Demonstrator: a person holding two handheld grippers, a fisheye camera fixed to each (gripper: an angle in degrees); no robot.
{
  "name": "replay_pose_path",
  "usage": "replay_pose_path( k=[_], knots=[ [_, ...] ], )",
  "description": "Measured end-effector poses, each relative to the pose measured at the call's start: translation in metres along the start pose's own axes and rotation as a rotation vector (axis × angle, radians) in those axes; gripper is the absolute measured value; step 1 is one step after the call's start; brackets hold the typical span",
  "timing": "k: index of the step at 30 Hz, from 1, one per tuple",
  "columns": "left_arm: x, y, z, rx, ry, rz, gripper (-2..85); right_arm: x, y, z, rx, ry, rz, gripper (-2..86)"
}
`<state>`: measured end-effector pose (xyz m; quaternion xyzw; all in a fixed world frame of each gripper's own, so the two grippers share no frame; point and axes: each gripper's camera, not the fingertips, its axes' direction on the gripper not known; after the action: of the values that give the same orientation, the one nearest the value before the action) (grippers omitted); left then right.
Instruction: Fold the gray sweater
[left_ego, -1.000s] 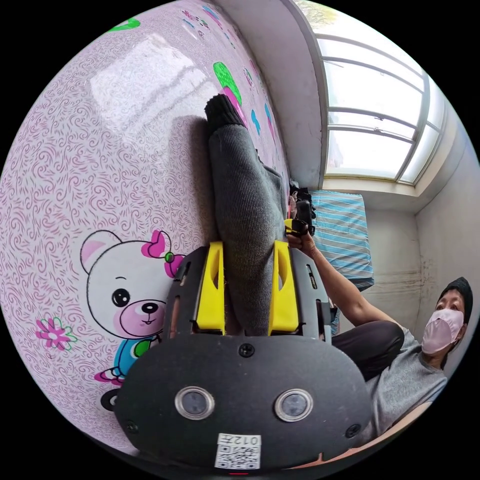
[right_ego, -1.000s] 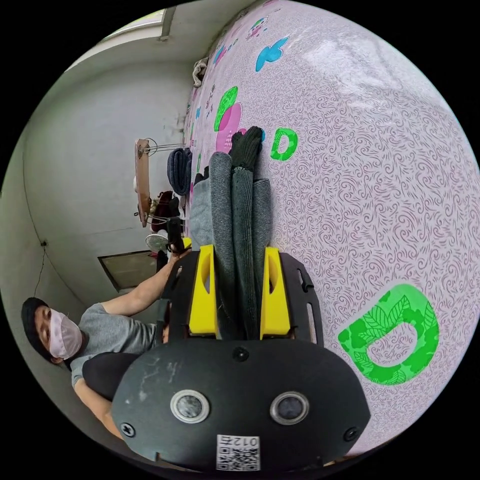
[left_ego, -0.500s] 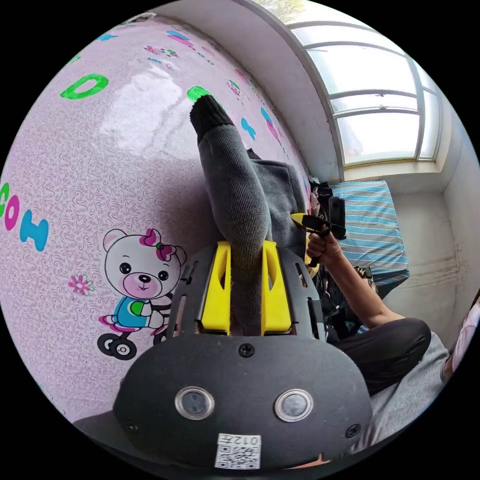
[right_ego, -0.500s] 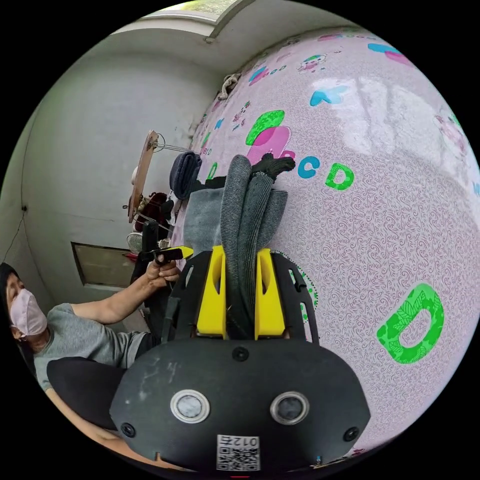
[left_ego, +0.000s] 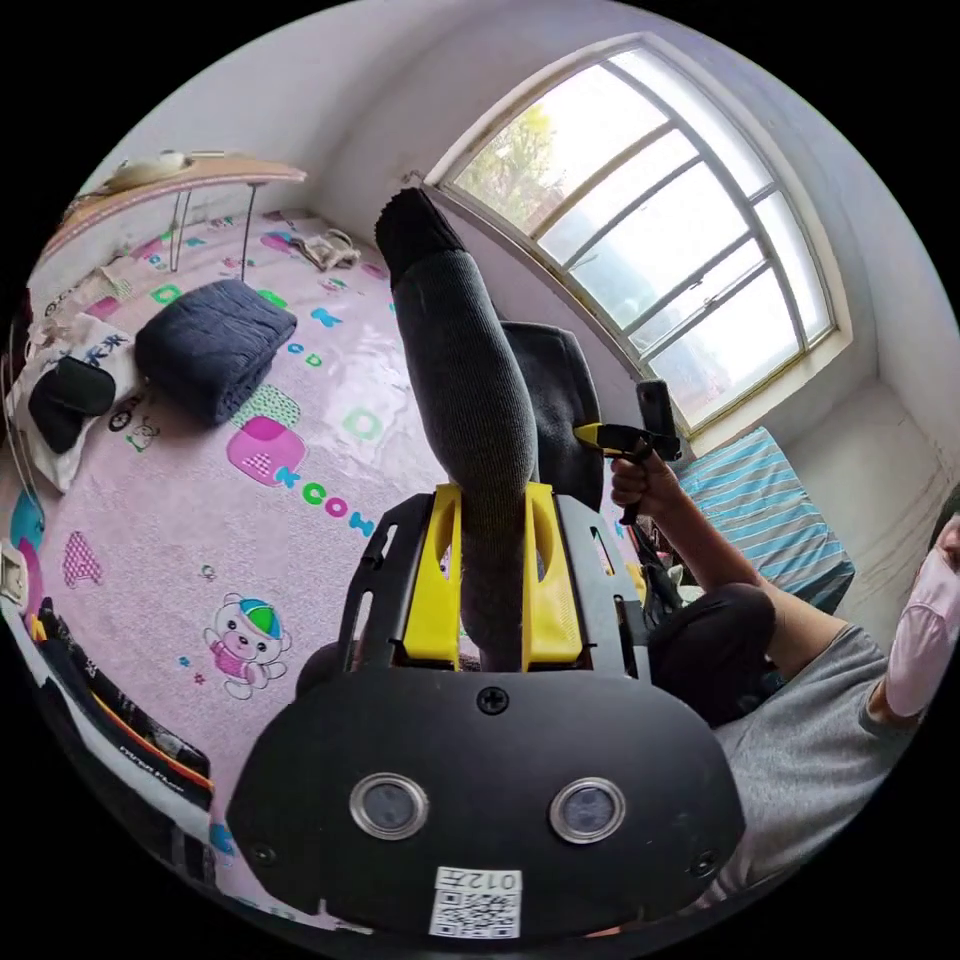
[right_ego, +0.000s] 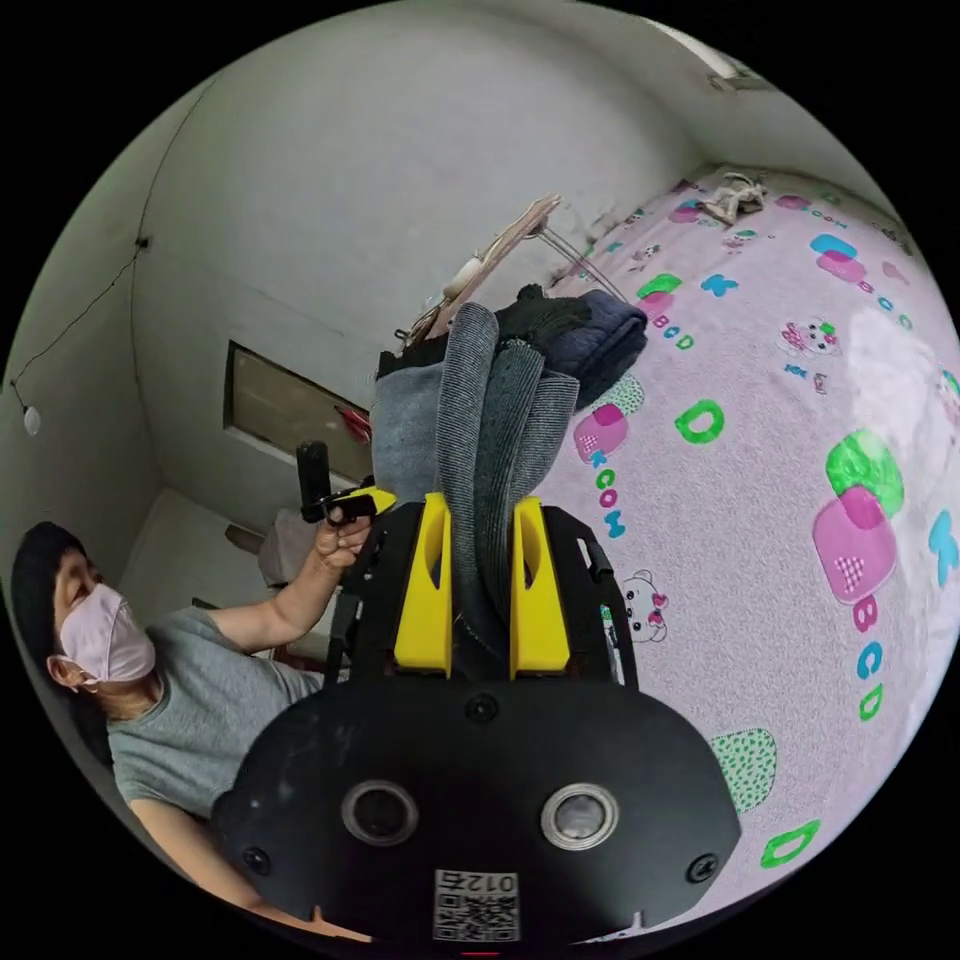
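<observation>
My left gripper (left_ego: 490, 575) pinches a sleeve of the gray sweater (left_ego: 470, 400) between both yellow jaws, the dark cuff standing straight out ahead of it. My right gripper (right_ego: 480, 585) clamps several bunched layers of the same sweater, which hangs between my two grippers above the pink mat (right_ego: 760, 520). Off my left gripper's left side, a folded dark blue garment (left_ego: 212, 345) lies on the mat.

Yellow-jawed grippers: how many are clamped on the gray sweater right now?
2. The left gripper pinches one dark-cuffed sleeve of the gray knit sweater; the right gripper pinches a bunched stack of its layers.
</observation>
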<state>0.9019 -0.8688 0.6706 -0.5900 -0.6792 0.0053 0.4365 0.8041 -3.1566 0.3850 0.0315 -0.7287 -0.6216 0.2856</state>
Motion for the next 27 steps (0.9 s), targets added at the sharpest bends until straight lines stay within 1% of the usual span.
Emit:
replay_pose_path(
  k=[2,3,4,8,10,14,19,23,27],
  knots=[
    [0.028,0.006,-0.086,0.065,-0.049,-0.008,9.0,-0.012,-0.027,0.033,-0.063,-0.018,-0.05,9.0],
    [0.035,0.009,-0.107,0.079,-0.064,-0.011,9.0,-0.02,-0.044,0.057,-0.103,-0.029,-0.082,9.0],
    [0.048,0.016,-0.147,0.11,-0.093,-0.022,9.0,-0.027,-0.058,0.082,-0.138,-0.04,-0.114,9.0],
    [0.081,0.053,-0.276,0.199,-0.19,-0.106,9.0,-0.04,-0.088,0.165,-0.213,-0.082,-0.204,9.0],
    [0.094,0.069,-0.323,0.217,-0.245,-0.146,9.0,-0.034,-0.099,0.222,-0.241,-0.136,-0.232,9.0],
    [0.129,0.104,-0.414,0.233,-0.371,-0.23,8.8,-0.006,-0.101,0.305,-0.261,-0.264,-0.208,9.0],
    [0.153,0.128,-0.481,0.202,-0.44,-0.316,8.8,0.059,-0.093,0.407,-0.312,-0.411,-0.121,9.0],
    [0.157,0.142,-0.509,0.167,-0.432,-0.392,8.8,0.104,-0.091,0.456,-0.36,-0.425,-0.072,9.0],
    [0.153,0.151,-0.52,0.166,-0.391,-0.446,8.8,0.154,-0.095,0.493,-0.395,-0.391,-0.046,9.0]
  ],
)
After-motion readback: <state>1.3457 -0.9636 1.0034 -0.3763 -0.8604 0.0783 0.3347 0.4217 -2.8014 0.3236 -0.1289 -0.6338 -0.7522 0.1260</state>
